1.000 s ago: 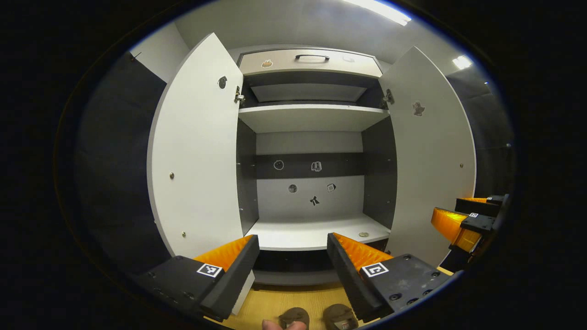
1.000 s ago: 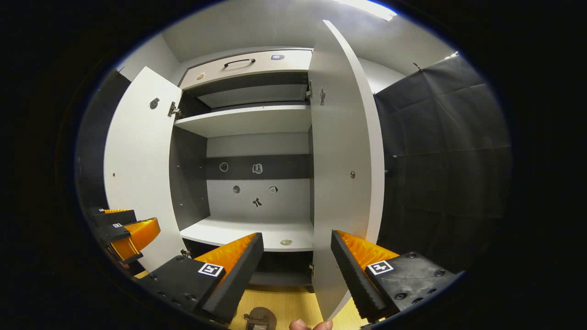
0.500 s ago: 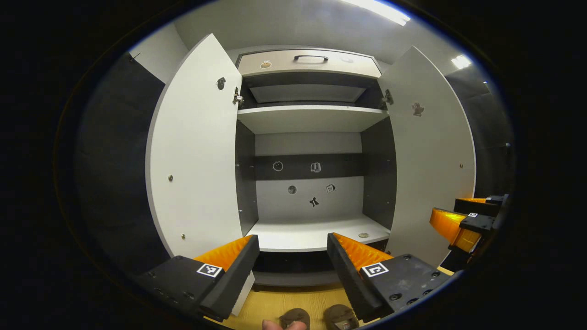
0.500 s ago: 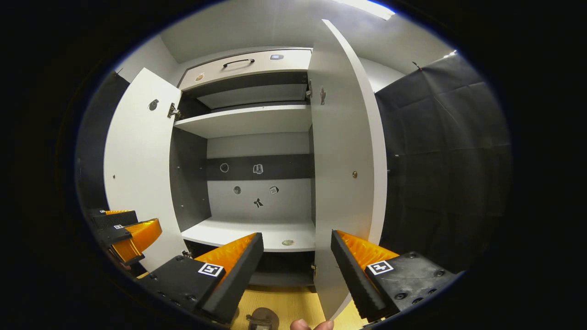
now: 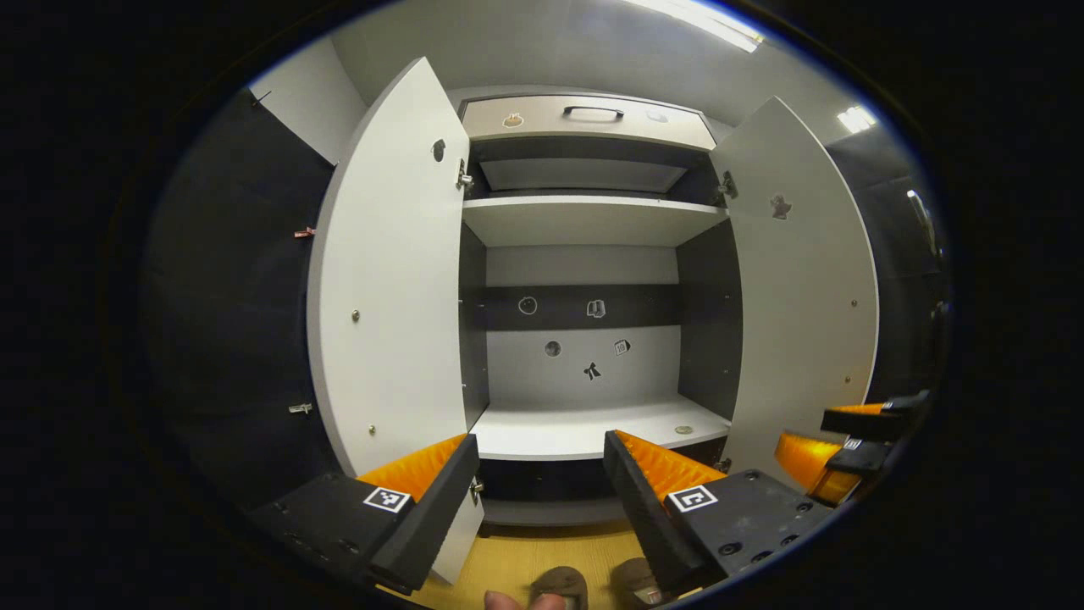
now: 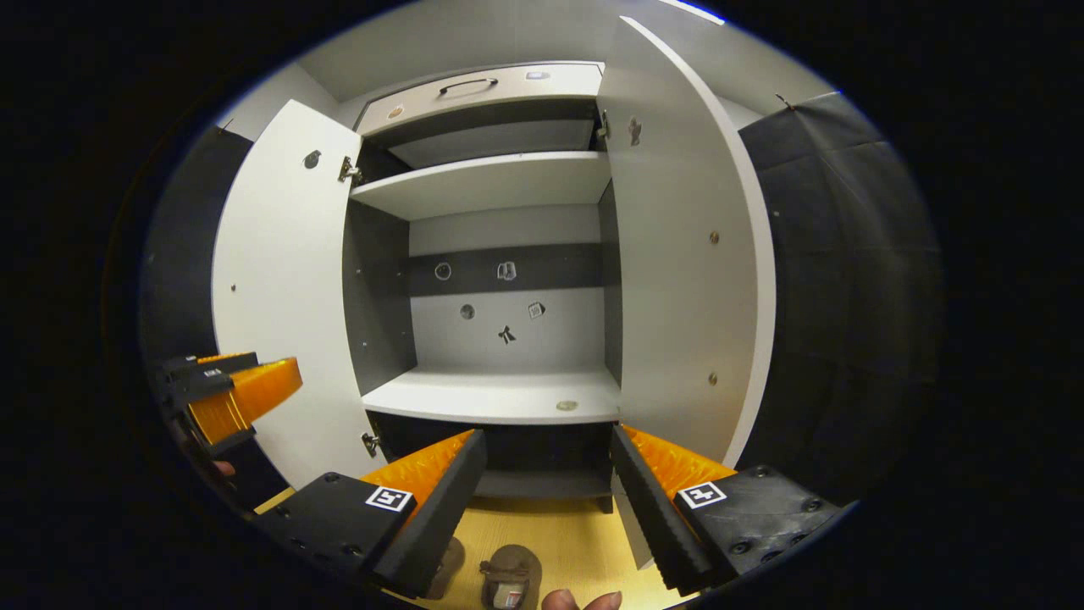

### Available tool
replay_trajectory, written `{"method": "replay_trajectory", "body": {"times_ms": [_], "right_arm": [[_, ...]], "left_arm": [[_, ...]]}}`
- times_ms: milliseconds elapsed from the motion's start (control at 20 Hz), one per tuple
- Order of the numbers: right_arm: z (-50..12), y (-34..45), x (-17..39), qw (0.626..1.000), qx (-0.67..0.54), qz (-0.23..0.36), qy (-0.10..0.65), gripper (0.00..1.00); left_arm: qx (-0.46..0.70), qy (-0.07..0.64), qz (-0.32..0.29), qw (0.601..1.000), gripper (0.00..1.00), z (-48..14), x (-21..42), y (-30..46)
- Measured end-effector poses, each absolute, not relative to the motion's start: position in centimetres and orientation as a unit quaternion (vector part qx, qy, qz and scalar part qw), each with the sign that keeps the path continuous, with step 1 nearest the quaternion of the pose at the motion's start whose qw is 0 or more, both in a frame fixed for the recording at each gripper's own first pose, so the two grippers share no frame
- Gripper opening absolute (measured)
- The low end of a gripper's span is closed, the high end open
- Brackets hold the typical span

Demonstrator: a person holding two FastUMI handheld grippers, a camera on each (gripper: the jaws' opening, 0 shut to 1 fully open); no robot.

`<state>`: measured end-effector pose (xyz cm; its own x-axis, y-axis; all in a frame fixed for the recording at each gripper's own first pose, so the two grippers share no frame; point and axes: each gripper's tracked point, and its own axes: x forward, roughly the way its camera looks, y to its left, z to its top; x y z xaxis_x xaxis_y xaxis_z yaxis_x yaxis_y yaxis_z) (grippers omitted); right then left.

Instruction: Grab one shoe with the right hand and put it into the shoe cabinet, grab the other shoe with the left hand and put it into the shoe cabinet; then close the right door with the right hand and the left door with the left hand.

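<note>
cabinet: shoe cabinet (image 6: pixel 500 398) ahead, left door (image 5: pixel 398 280) and right door (image 6: pixel 686 254) swung wide, shelves bare
shoes: pair of shoes (image 6: pixel 511 576) on the floor, low between and under my jaws — none held
right gripper (image 6: pixel 546 483): jaws spread, empty; I'd dip straight down, pinch one shoe's rim
left gripper (image 5: pixel 538 487): jaws spread, empty, waits
</note>
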<state>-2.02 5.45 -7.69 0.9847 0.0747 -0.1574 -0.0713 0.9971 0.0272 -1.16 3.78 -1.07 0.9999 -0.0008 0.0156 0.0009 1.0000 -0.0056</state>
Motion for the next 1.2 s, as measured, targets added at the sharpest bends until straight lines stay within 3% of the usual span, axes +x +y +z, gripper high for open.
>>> {"method": "replay_trajectory", "body": {"times_ms": [550, 800, 1200], "right_arm": [[-28.1, 11.9, -7.3, 0.955, 0.013, 0.077, 0.286, 0.98], [-35.7, 13.0, -8.9, 0.922, 0.047, 0.061, 0.379, 0.99], [-43.7, 13.2, -6.8, 0.901, 0.053, 0.016, 0.430, 0.96]], "left_arm": [[0.007, 0.001, -0.016, 1.000, 0.94, -4.3, -2.5, 7.8], [0.006, 0.007, -0.022, 1.000, 0.95, -5.4, -2.5, 8.7], [0.005, 0.029, -0.022, 0.999, 0.95, -7.8, -2.3, 10.5]]}}
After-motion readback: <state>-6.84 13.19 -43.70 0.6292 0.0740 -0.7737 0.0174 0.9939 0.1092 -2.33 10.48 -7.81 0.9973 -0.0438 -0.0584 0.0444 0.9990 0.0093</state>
